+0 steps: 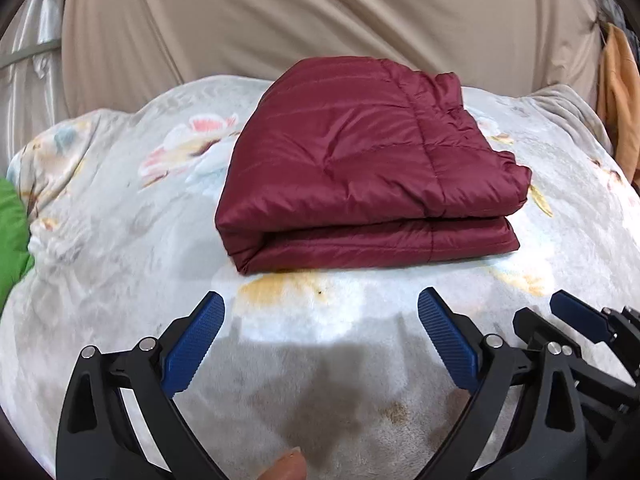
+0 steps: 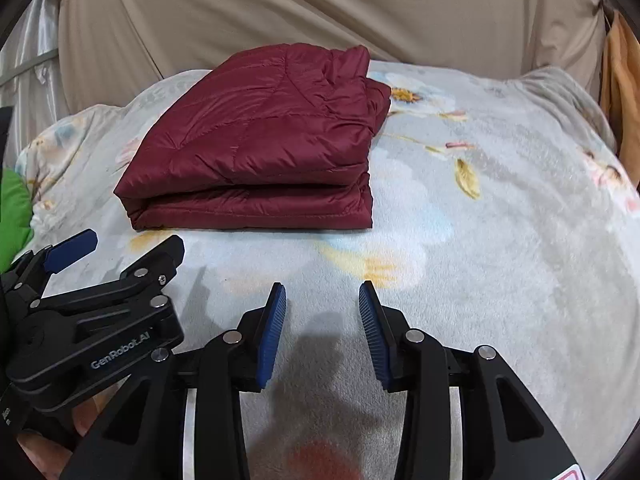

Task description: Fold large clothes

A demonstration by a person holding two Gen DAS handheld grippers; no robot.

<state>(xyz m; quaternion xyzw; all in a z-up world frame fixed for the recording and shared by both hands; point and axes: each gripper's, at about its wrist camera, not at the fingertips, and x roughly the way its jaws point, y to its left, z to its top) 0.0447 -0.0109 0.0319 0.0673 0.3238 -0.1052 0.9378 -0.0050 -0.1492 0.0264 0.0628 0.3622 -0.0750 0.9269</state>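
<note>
A dark red quilted jacket lies folded into a thick rectangle on a pale floral blanket; it also shows in the right wrist view, up and to the left. My left gripper is open wide and empty, just short of the jacket's near folded edge. My right gripper is open and empty, lower right of the jacket. The right gripper shows at the right edge of the left wrist view. The left gripper shows at the left of the right wrist view.
A beige sheet hangs behind the blanket. A green cloth lies at the far left edge. An orange cloth hangs at the far right. A shiny white curtain is at the upper left.
</note>
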